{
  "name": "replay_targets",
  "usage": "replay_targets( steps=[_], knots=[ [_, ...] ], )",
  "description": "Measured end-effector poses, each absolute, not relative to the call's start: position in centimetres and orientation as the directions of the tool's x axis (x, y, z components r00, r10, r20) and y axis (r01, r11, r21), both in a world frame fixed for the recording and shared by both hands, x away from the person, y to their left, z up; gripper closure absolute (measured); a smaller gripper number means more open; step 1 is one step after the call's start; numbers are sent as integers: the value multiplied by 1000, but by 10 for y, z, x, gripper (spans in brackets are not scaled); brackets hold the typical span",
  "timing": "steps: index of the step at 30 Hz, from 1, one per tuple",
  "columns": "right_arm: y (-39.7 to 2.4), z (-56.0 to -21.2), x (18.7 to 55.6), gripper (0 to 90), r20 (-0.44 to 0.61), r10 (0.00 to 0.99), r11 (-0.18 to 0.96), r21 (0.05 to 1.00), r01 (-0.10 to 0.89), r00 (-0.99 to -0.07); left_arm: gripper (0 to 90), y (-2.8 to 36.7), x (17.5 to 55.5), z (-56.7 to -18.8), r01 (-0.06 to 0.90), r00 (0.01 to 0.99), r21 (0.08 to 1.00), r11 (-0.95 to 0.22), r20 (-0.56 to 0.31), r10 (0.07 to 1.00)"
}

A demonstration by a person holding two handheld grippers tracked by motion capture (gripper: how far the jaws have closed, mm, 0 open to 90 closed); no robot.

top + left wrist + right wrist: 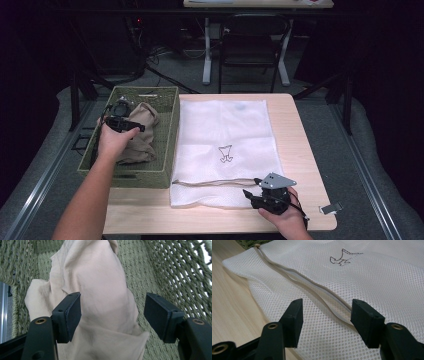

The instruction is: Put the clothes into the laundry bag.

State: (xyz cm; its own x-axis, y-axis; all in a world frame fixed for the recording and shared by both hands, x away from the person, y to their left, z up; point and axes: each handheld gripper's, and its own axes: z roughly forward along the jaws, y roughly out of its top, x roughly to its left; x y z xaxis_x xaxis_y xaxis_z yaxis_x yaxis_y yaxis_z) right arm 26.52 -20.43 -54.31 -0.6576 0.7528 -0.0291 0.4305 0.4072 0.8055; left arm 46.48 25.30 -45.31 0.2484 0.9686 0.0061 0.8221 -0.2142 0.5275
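A green woven basket (165, 150) stood at the left edge of the light wooden surface (295, 150), with a white mesh laundry bag (225, 130) lying flat just beside it. A beige garment (142, 132) lay crumpled inside the basket, its folds heaped against the woven wall. The left tool (121, 119) was down in the basket over that cloth; in the left gripper view it (112, 315) stood released, jaws apart, with the garment (100, 290) bulging up between them and the pads not pressing on it. The right tool (257, 194) rested at the bag's near edge, also released; the right gripper view showed it (325, 320) with jaws wide on either side of the bag's beige zipper (312, 290), low over the mesh. A small outlined emblem (226, 153) marked the middle of the bag.

The person's left hand (114, 140) covered part of the garment, and the basket's near wall hid its floor. A small metal clip (331, 207) lay near the surface's right corner; its make was hard to tell.

Beyond the surface the room was dark, with a black chair (252, 40), white table legs (206, 50) and cables on a grey floor.
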Motion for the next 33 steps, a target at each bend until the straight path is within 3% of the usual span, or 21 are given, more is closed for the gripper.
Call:
replay_targets(
  steps=[33],
  knots=[
    [-204, -543, 266, 411, -23, 753, 406, 803, 437, -657, 301, 245, 481, -481, 872, 218, 444, -205, 21, 976]
  ],
)
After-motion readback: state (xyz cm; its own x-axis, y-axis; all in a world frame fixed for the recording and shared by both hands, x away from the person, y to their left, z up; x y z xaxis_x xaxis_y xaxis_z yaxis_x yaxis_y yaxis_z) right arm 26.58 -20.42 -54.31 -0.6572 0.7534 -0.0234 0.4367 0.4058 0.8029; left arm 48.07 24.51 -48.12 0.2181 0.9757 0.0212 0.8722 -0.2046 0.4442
